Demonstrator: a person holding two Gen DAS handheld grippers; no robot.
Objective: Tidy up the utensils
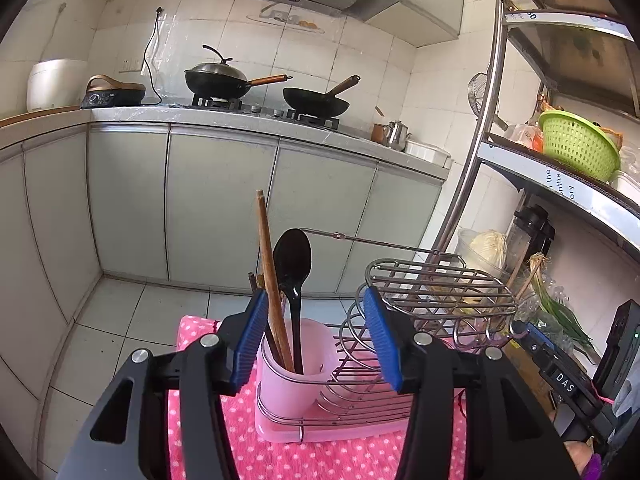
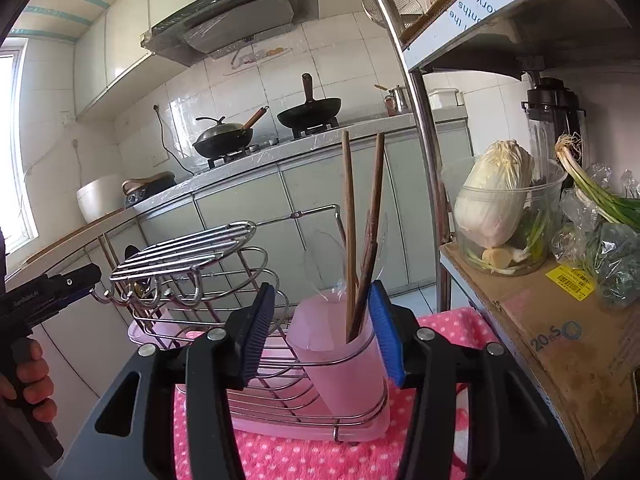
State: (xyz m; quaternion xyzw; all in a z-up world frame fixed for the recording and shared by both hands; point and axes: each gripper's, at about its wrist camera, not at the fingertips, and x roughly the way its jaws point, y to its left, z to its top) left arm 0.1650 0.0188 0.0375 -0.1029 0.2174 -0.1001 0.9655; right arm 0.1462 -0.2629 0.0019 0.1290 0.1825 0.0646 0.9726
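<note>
A pink utensil cup hangs in a wire dish rack on a pink tray. In the left wrist view it holds wooden chopsticks and a black spoon. My left gripper is open and empty, its blue pads either side of the cup, just short of it. In the right wrist view another pink cup holds wooden chopsticks and clear plastic spoons. My right gripper is open and empty, close in front of that cup.
The rack stands on a pink polka-dot cloth. A metal shelf unit at right holds a cabbage, scallions and a cardboard box. Kitchen counter with woks lies beyond. The other hand-held gripper shows at left.
</note>
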